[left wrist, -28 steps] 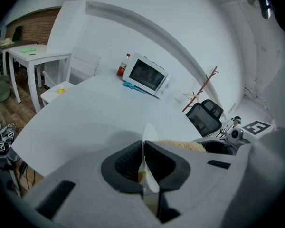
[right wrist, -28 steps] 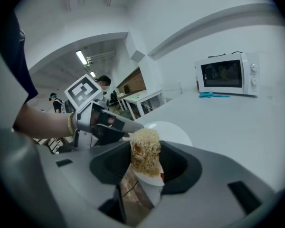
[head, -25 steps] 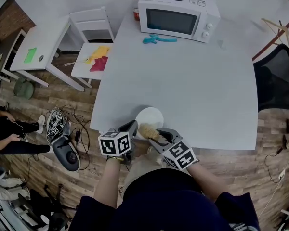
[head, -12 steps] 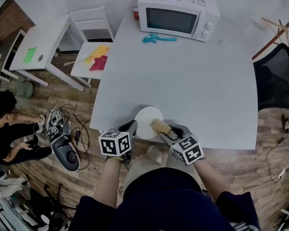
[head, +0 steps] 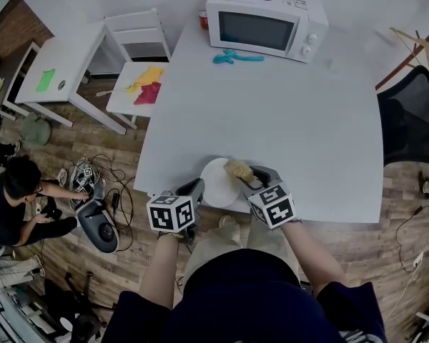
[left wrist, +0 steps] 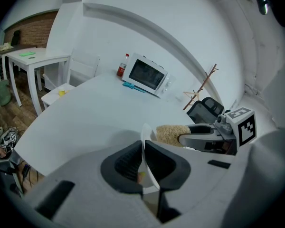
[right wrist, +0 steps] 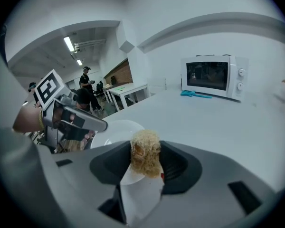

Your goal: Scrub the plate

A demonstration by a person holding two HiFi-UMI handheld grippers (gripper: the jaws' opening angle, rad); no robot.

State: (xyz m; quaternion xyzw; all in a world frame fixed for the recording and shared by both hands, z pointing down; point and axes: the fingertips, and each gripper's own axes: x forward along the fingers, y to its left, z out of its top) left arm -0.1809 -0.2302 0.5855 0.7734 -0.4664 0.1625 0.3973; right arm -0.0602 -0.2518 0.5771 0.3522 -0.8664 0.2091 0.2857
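Observation:
A white plate (head: pixel 218 183) is held at the near edge of the white table (head: pixel 272 120). My left gripper (head: pixel 194 191) is shut on the plate's left rim; in the left gripper view the plate (left wrist: pixel 147 163) stands edge-on between the black pads. My right gripper (head: pixel 244 177) is shut on a tan fibrous scrubber (head: pixel 237 168), which rests over the plate's right rim. In the right gripper view the scrubber (right wrist: pixel 145 152) fills the gap between the jaws, with the plate (right wrist: pixel 118 132) just beyond it. The scrubber (left wrist: pixel 172 134) also shows beside the plate in the left gripper view.
A white microwave (head: pixel 266 20) stands at the table's far end with a teal tool (head: pixel 236 57) in front and a red-capped bottle (head: pixel 201 9) beside it. A white chair (head: pixel 137 59) with coloured cloths and a small white table (head: pixel 53 66) stand left. A person (head: pixel 18 206) crouches on the floor.
My right gripper has carried the scrubber from the plate's near middle to its right rim and a little farther away. The left gripper and plate have hardly moved. The person on the floor has shifted.

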